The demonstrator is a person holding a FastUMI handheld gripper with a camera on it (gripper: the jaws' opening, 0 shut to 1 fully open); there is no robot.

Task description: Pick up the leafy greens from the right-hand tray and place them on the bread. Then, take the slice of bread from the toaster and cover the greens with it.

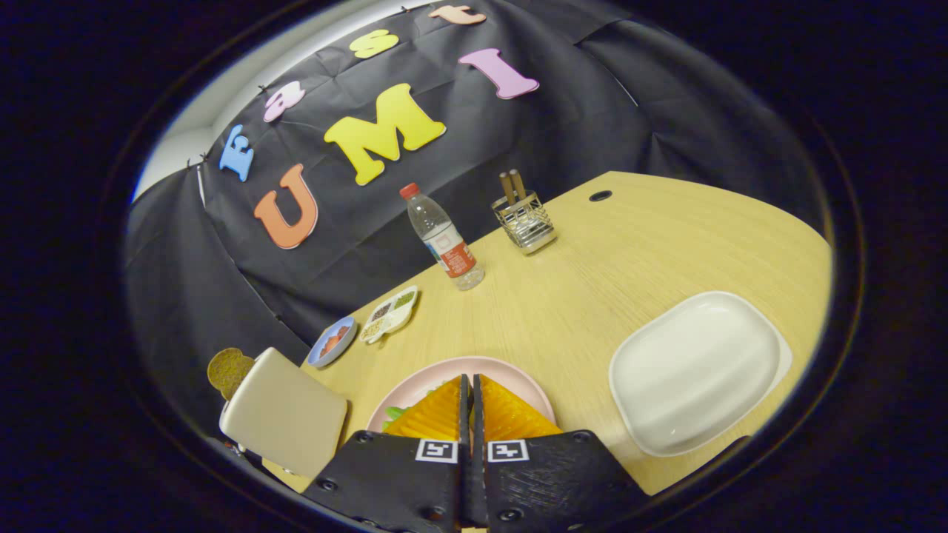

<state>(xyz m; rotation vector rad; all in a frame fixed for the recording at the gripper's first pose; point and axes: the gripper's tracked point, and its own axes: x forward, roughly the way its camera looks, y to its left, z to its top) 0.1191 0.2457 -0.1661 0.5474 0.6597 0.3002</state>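
Over the pink plate (415, 379), my tool (471, 392) is closed on nothing, greens (395, 411) already down at its nine o'clock, toaster (285, 422) bread (228, 370) still waiting at nine.

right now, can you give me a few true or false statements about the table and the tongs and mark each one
1. The tongs have their fingers closed together over the pink plate. True.
2. The white tray to the right holds leafy greens. False: it is empty; a bit of green shows on the pink plate beside the fingers.
3. A slice of bread sticks up from the toaster. True.
4. The water bottle lies on its side. False: it stands upright.
5. The wire holder stands near the bottle. True.
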